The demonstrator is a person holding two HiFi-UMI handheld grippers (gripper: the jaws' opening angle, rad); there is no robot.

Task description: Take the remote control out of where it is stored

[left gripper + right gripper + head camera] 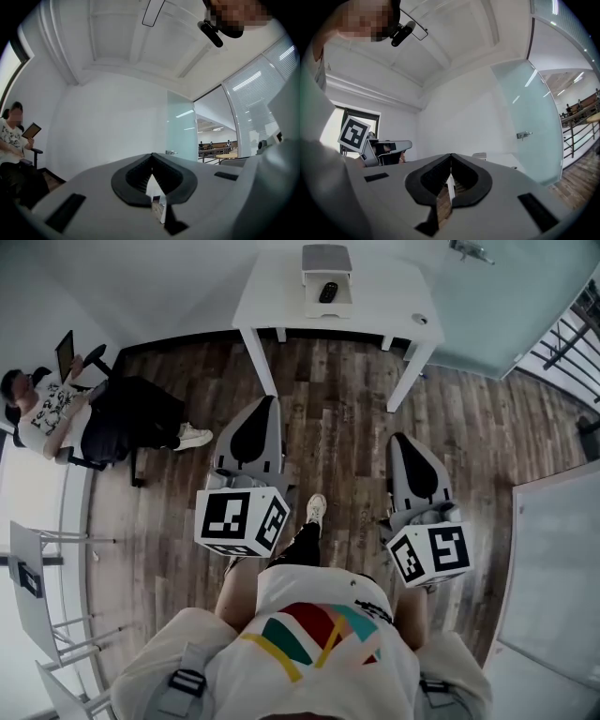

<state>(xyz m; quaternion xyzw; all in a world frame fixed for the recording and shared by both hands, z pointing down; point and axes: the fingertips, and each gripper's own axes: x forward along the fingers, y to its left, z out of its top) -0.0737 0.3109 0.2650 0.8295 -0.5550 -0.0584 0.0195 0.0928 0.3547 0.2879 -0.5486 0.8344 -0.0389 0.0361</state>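
Head view: the remote control (328, 292) lies in a small open box (325, 310) on the white table (281, 292), well ahead of both jaw tips. The left gripper (269, 404) and right gripper (397, 439) are both closed and empty. This looks like the approach; next, one gripper must open and reach into the box. No legible writing, only square markers.

Black remote control (328, 292), lying flat in the open, grey-topped white storage box (309, 285) on the far white table (272, 296).
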